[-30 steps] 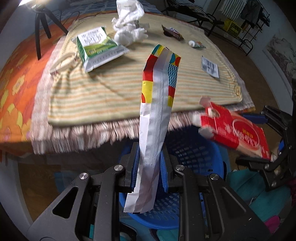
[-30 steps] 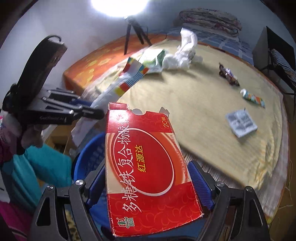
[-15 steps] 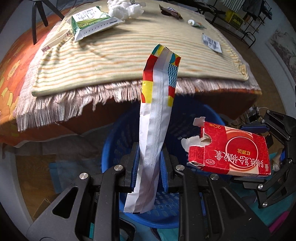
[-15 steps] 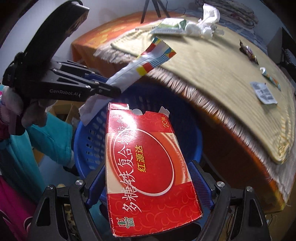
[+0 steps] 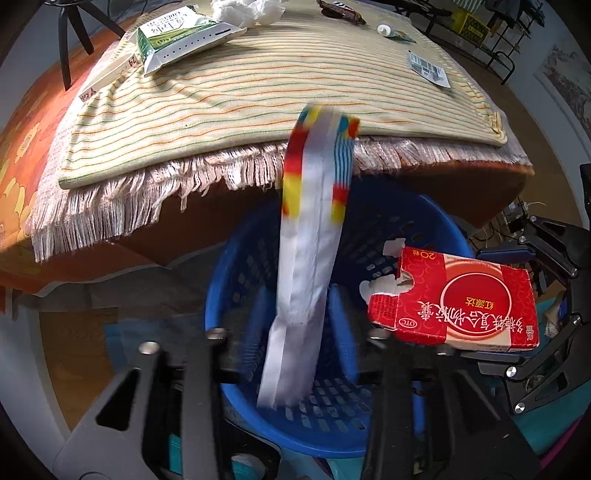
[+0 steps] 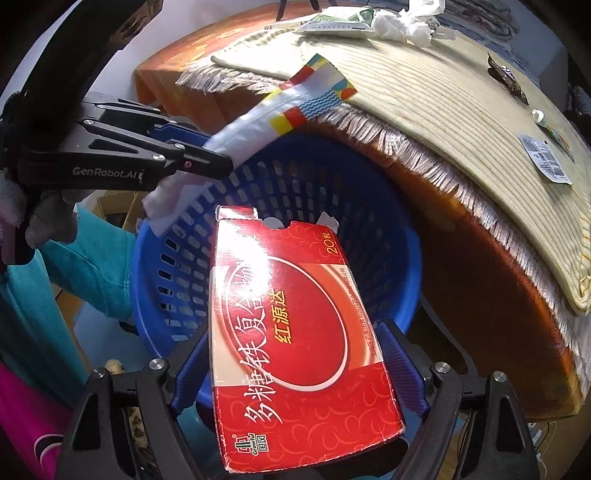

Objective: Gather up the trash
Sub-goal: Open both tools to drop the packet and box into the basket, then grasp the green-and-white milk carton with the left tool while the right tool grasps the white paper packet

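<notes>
A blue perforated basket point(image 5: 236, 288) point(image 6: 402, 236) stands on the floor below the table's fringed edge. My left gripper point(image 5: 297, 325) has its jaws spread apart; the long white wrapper with coloured blocks point(image 5: 310, 258) hangs blurred between them, over the basket. In the right wrist view the wrapper point(image 6: 258, 122) sticks out past the left gripper point(image 6: 207, 162). My right gripper point(image 6: 291, 365) is shut on a red cardboard box point(image 6: 295, 339) and holds it above the basket. The box point(image 5: 461, 306) also shows at the right of the left wrist view.
On the striped cloth point(image 5: 277, 85) lie a green-and-white packet point(image 5: 177, 33), crumpled white tissue point(image 5: 247, 9), a dark candy wrapper point(image 5: 341, 9), a small tube point(image 5: 393, 32) and a barcode label point(image 5: 428, 70). A tripod leg point(image 5: 64, 44) stands at the far left. Teal fabric point(image 6: 85, 266) lies beside the basket.
Both grippers dropped below the table edge to over the basket. The left jaws have opened and the wrapper now looks loose and blurred. The right still grips the box.
</notes>
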Action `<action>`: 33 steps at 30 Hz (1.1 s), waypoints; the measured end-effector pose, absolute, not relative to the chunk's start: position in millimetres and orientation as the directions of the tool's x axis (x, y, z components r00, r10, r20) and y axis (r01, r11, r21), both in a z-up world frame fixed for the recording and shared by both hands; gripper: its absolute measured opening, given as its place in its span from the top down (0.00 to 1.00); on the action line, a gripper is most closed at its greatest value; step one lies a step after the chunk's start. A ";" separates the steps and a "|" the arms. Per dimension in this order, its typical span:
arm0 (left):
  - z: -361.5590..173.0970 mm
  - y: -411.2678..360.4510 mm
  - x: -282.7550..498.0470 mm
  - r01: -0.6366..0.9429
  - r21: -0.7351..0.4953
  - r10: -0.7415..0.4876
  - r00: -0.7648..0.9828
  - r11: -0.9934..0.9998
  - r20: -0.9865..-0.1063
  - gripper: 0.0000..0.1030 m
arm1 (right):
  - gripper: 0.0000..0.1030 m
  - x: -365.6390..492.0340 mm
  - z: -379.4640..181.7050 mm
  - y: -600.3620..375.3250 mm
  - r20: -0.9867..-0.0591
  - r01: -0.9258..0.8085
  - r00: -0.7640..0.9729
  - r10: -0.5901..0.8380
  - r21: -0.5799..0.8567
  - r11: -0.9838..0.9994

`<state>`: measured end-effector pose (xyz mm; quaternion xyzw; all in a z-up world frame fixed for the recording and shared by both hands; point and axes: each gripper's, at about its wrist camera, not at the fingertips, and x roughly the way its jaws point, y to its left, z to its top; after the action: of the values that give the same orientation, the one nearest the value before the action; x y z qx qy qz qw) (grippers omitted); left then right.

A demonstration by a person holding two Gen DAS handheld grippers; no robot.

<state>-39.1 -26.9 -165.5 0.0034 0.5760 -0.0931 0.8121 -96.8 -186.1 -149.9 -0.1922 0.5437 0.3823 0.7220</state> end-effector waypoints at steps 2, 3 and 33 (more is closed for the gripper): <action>-165.4 -26.8 -39.5 0.156 -0.098 -0.144 0.322 0.983 -0.936 0.54 | 0.15 -96.9 -151.9 -184.0 -0.934 -0.761 0.114 0.339 0.137 0.634; -165.7 -26.6 -39.3 0.155 -0.097 -0.143 0.321 0.983 -0.936 0.54 | 0.15 -96.8 -152.7 -181.8 -0.935 -0.761 0.113 0.337 0.136 0.634; -159.7 -26.9 -32.9 0.151 -0.075 -0.123 0.340 0.986 -0.932 0.36 | 0.10 -85.0 -142.8 -193.6 -0.922 -0.705 0.180 0.342 0.121 0.699</action>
<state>-32.9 -26.9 -159.7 0.0122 0.5685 -0.0835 0.8183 -85.0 -193.6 -142.8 -0.1692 0.5367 0.3492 0.7492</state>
